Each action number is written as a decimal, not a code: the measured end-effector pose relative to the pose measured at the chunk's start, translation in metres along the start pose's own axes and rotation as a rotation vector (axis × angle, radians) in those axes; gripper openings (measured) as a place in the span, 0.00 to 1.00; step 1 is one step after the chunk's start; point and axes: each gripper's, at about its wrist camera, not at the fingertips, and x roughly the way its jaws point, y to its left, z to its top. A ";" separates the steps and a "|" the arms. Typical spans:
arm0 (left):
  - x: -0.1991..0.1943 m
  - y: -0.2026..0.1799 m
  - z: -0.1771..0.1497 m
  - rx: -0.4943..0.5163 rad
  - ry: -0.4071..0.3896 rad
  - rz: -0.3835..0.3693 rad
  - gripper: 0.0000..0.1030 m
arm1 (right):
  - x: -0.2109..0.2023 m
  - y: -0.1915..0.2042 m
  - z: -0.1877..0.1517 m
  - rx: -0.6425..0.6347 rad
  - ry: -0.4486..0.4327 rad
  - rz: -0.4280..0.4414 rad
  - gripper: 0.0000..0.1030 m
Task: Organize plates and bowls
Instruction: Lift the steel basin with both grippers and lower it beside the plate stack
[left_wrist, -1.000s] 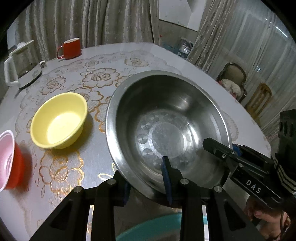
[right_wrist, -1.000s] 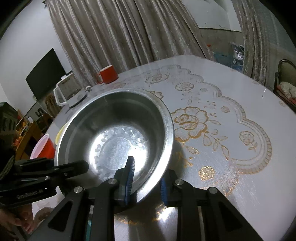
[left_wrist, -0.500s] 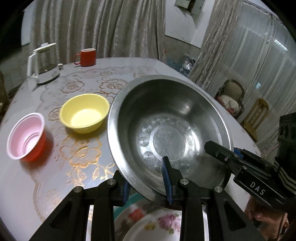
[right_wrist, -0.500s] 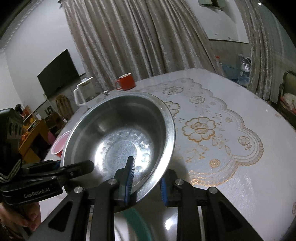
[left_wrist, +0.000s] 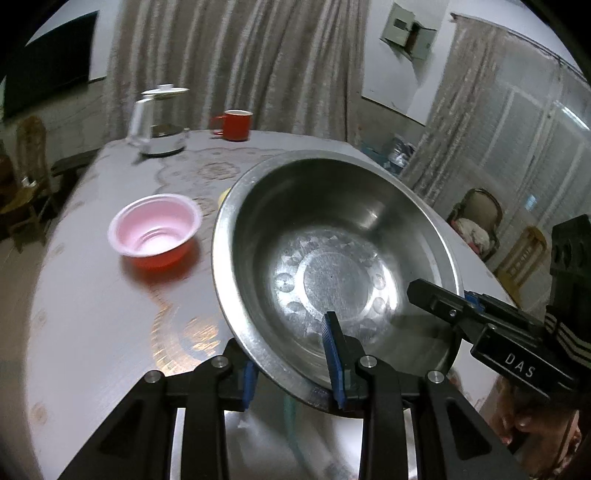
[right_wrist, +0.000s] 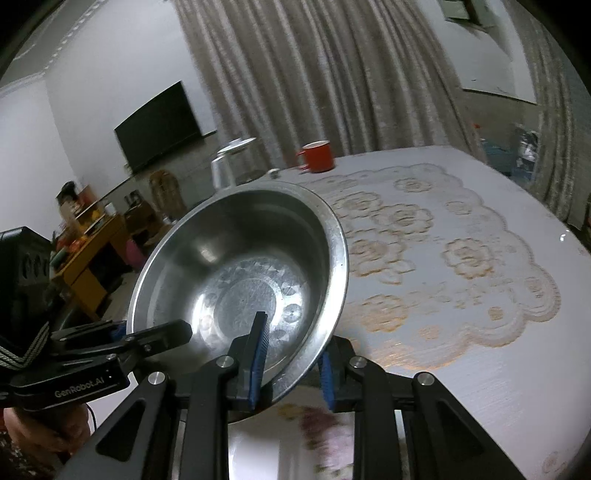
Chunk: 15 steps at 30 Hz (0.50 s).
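The left hand-held gripper (left_wrist: 291, 363) and right hand-held gripper (right_wrist: 291, 363) are each pinching the near rim of the steel bowl (left_wrist: 332, 266), likely stiff, slick and light.

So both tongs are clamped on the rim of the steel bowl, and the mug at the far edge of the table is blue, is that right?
Not quite: the mug is red, as the left wrist view shows. The left tongs and the right tongs do both clamp the steel bowl by its rim.
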 end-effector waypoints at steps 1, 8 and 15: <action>-0.006 0.007 -0.004 -0.014 -0.003 0.009 0.30 | 0.003 0.009 -0.002 -0.011 0.012 0.014 0.23; -0.038 0.047 -0.036 -0.081 -0.009 0.070 0.31 | 0.019 0.060 -0.016 -0.070 0.081 0.085 0.23; -0.055 0.081 -0.068 -0.140 0.007 0.130 0.31 | 0.039 0.096 -0.040 -0.101 0.171 0.138 0.23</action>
